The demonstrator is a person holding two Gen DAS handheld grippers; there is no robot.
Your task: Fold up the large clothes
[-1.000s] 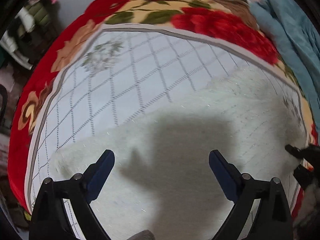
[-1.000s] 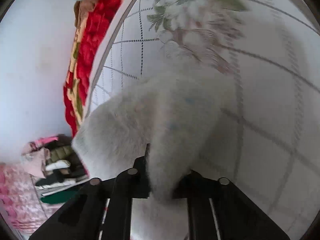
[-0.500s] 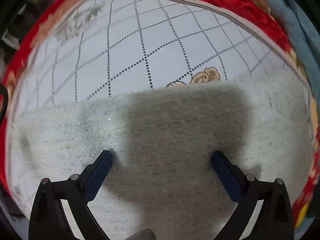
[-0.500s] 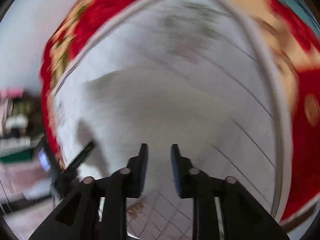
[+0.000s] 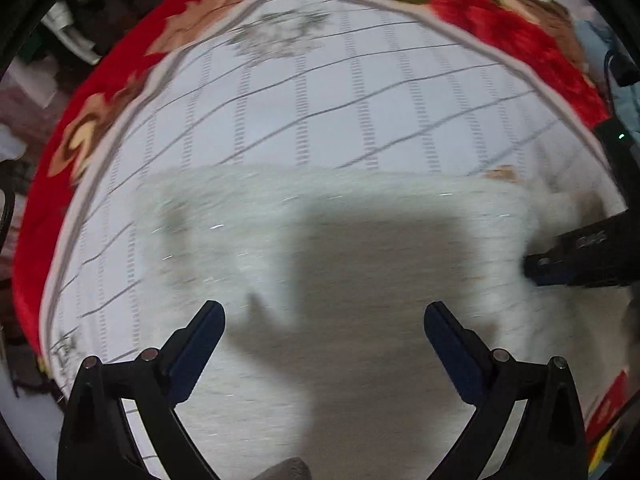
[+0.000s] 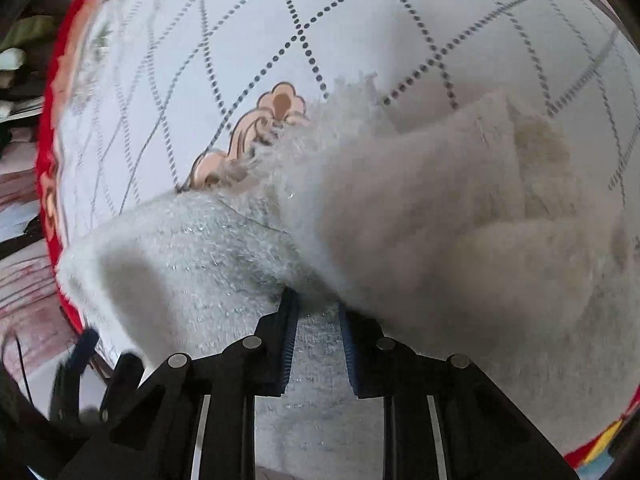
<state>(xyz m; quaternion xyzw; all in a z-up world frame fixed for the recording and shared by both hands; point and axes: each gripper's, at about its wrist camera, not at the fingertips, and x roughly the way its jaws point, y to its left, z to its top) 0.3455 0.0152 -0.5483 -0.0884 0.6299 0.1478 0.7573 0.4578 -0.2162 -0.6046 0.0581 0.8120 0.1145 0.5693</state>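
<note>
A fluffy white garment lies spread on a white checked bedsheet. My left gripper is open and empty, hovering above the garment. My right gripper has its jaws nearly closed on a fold of the same white garment, which bunches up over the fingertips. The right gripper also shows at the right edge of the left wrist view, on the garment's right end. The left gripper shows blurred at the bottom left of the right wrist view.
A red floral blanket borders the sheet. A light blue cloth lies at the far right. Piled clothes sit beyond the bed's edge at the left.
My right gripper was empty half a second ago and has now come down and closed on a fold of the garment. My left gripper has pulled back, still open.
</note>
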